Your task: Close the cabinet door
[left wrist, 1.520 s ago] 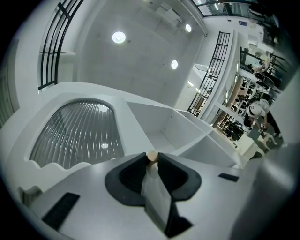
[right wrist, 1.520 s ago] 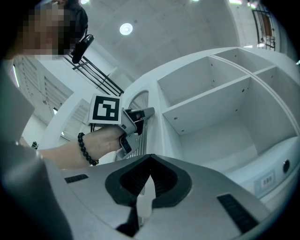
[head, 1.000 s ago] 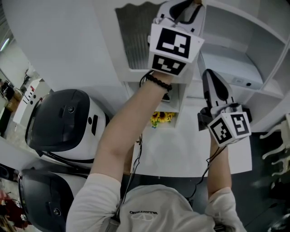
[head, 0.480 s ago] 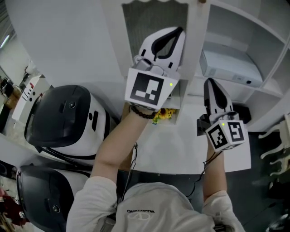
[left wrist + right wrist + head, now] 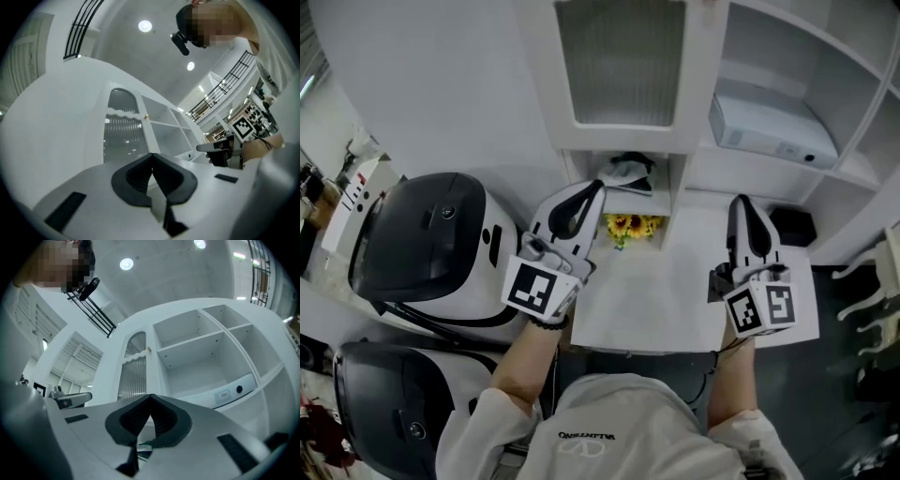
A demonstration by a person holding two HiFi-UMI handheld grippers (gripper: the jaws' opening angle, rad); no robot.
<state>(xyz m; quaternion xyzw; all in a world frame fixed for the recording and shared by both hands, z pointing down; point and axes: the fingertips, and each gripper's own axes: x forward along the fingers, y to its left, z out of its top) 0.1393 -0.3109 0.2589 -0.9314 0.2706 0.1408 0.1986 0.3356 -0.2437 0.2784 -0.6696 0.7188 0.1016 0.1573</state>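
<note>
Left gripper (image 5: pixel 598 185) & right gripper (image 5: pixel 739 200): jaws together, empty.
Ahead of jaws, white ribbed-glass cabinet door (image 5: pixel 623 61) looks shut; prob. light, stiff; push frame, not glass.

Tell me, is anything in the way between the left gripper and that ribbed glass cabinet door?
Nothing visible is. The left gripper, jaws shut and empty, is below the cabinet door with only open air between them. The door looks flush in its frame; the yellow flowers sit in a lower nook, out of that path.
</note>
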